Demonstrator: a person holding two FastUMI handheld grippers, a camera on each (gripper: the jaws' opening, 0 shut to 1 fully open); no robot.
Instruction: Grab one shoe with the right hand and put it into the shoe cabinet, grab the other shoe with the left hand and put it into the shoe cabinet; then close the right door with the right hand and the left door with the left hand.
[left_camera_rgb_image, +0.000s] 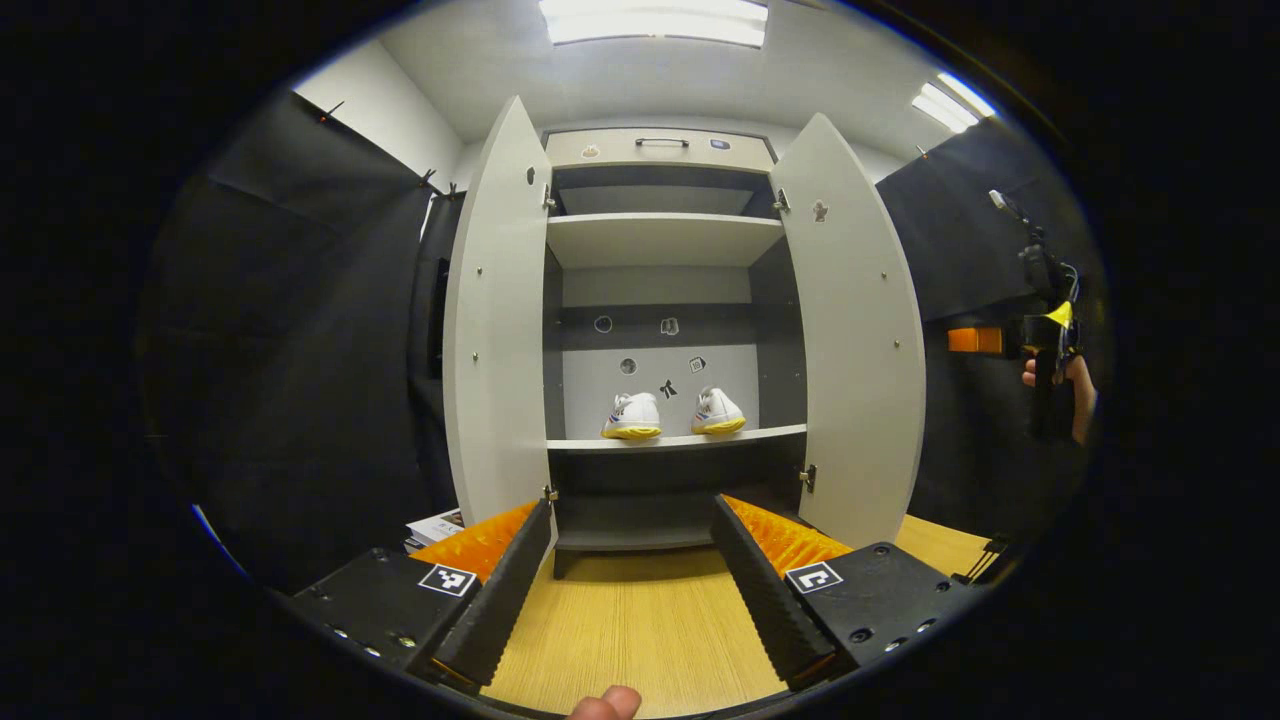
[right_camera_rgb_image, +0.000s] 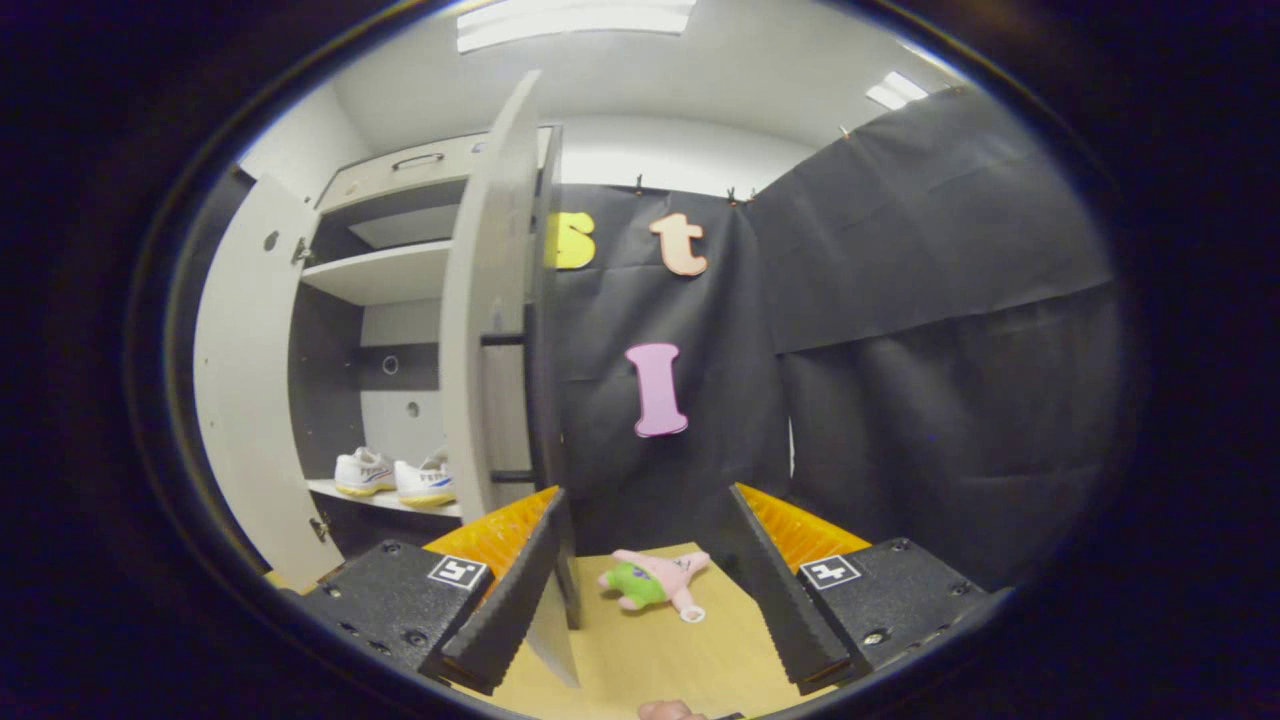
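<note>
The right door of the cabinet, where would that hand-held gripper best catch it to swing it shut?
Probably at the free vertical edge of the right door, away from the hinges. The door stands wide open, edge-on to the right hand-held gripper, whose jaws are open. Coming from the outer face, by the black cloth, and pushing towards the shoes should close it; no handle on the door is visible.

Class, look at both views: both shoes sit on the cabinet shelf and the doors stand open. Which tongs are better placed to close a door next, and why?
Right. The right tongs are open beside the right door, its edge just ahead. The left tongs face the cabinet's middle, back from both doors.
</note>
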